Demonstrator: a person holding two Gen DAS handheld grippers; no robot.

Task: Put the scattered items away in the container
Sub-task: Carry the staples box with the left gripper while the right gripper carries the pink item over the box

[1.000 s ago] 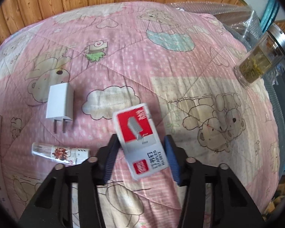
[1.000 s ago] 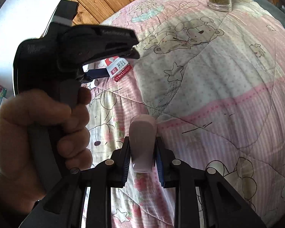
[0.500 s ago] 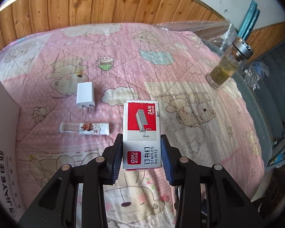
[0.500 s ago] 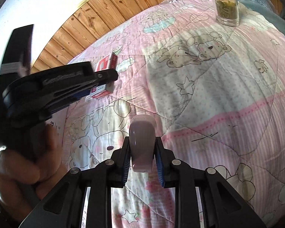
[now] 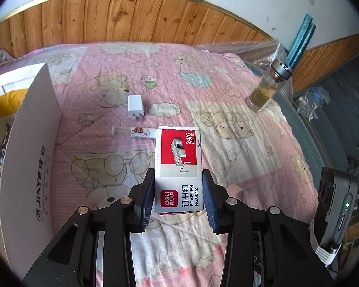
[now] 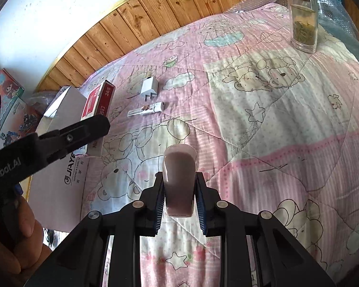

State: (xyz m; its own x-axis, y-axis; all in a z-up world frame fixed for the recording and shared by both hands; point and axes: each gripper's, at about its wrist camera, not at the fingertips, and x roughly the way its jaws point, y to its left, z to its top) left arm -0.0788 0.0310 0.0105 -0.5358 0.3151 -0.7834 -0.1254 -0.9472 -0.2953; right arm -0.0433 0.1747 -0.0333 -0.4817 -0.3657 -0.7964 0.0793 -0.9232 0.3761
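A: What sits at the bed's left edge?
B: A white cardboard box [image 5: 33,143]. The left tongs [image 5: 178,191] grip a staple box [image 5: 178,167], held above the quilt [image 5: 239,143].
A: And further right?
B: A charger [image 5: 135,106] and small tube [image 5: 141,132] lie mid-bed; the right tongs [image 6: 179,191] clamp a pinkish bottle [image 6: 179,179]. A glass jar [image 5: 266,88] stands near the right edge.

Left tool [image 5: 178,195] and right tool [image 6: 179,197], both clamped.
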